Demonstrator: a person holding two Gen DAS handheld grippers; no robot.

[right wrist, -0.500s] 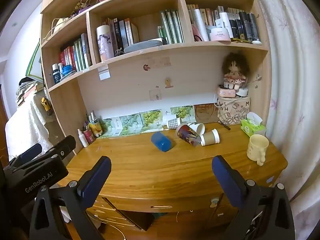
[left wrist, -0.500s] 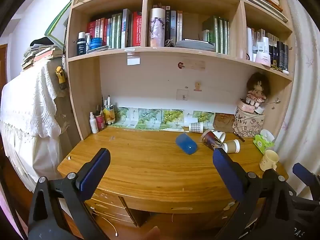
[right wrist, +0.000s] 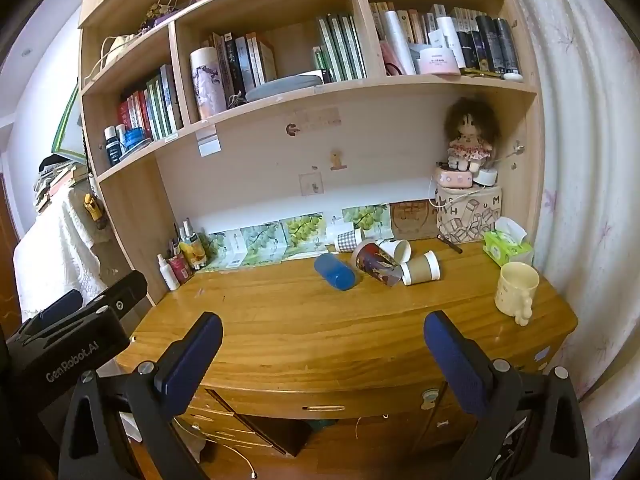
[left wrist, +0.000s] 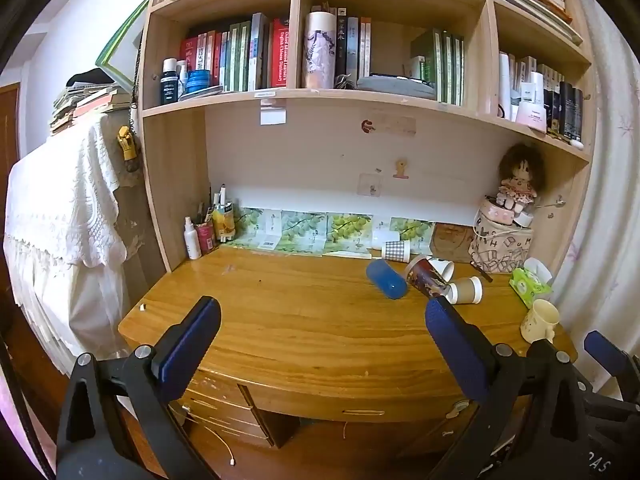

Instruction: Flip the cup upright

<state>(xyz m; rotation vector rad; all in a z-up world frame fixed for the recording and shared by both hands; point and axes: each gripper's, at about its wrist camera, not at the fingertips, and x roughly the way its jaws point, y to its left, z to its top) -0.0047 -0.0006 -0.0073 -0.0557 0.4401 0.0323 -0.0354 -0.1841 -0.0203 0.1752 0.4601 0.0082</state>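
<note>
Several cups lie on their sides at the back right of the wooden desk (left wrist: pixel 320 332): a blue cup (left wrist: pixel 386 279), a dark patterned cup (left wrist: pixel 427 280), a brown paper cup (left wrist: pixel 464 290), a white cup (left wrist: pixel 442 267) and a checked cup (left wrist: pixel 396 250). They also show in the right wrist view: blue cup (right wrist: pixel 335 272), patterned cup (right wrist: pixel 376 263), brown cup (right wrist: pixel 420 268). My left gripper (left wrist: pixel 320 320) is open and empty, in front of the desk. My right gripper (right wrist: pixel 322 340) is open and empty, also short of the desk.
A cream mug (right wrist: pixel 515 291) stands upright at the desk's right end, with a green tissue pack (right wrist: pixel 507 245) behind it. A patterned bag with a doll (right wrist: pixel 468 208) stands in the back right corner. Bottles and pens (left wrist: pixel 206 232) stand at the back left. Drawers are below the desk.
Both views have shifted only slightly; the desk appears a little closer. The cups have not moved and both grippers remain open.
</note>
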